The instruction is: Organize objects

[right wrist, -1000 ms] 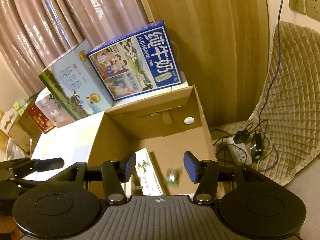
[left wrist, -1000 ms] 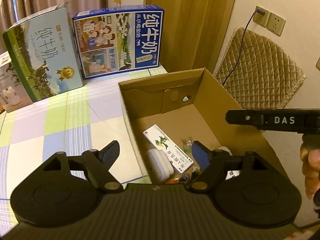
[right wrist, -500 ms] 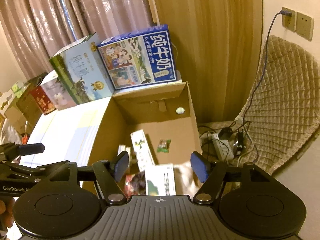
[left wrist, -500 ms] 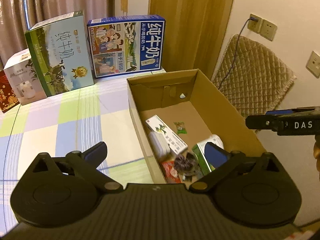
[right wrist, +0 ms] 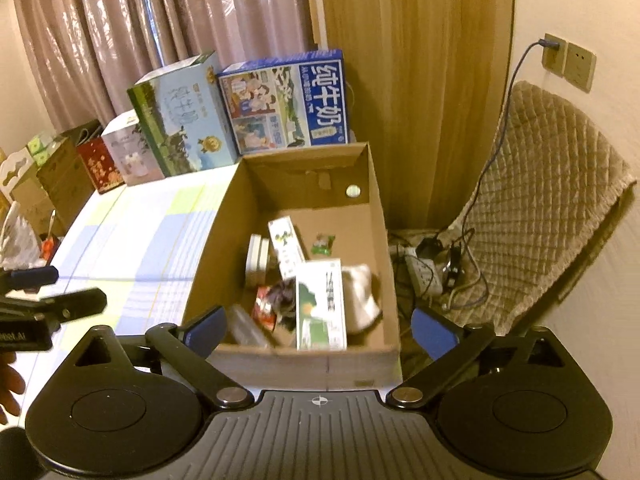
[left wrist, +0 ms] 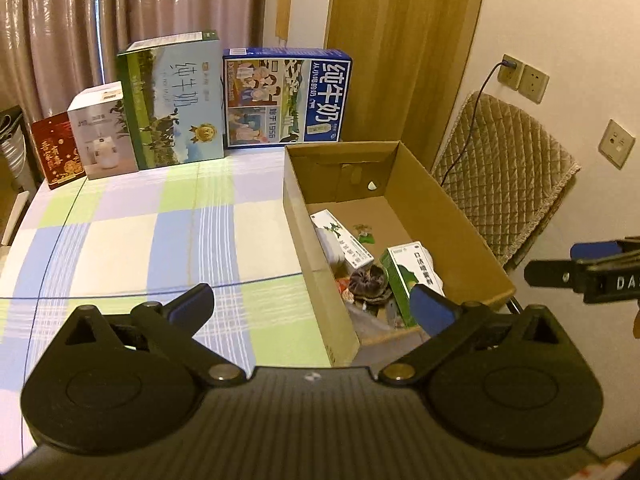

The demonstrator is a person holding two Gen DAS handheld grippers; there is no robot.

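Left wrist: "1956" milk carton [left wrist: 286,98] (blue)

The left wrist view looks forward and down over the checked table [left wrist: 168,240], with the open cardboard box [left wrist: 452,220] at its right. The right wrist view looks from directly behind the cardboard box [right wrist: 304,364], closer to it. Both share the box, the milk cartons [right wrist: 288,104] and the curtain [left wrist: 80,20].

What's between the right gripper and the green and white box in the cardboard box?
Nothing visible: the right gripper, open, hangs above the cardboard box, and the green and white box lies uncovered on top.
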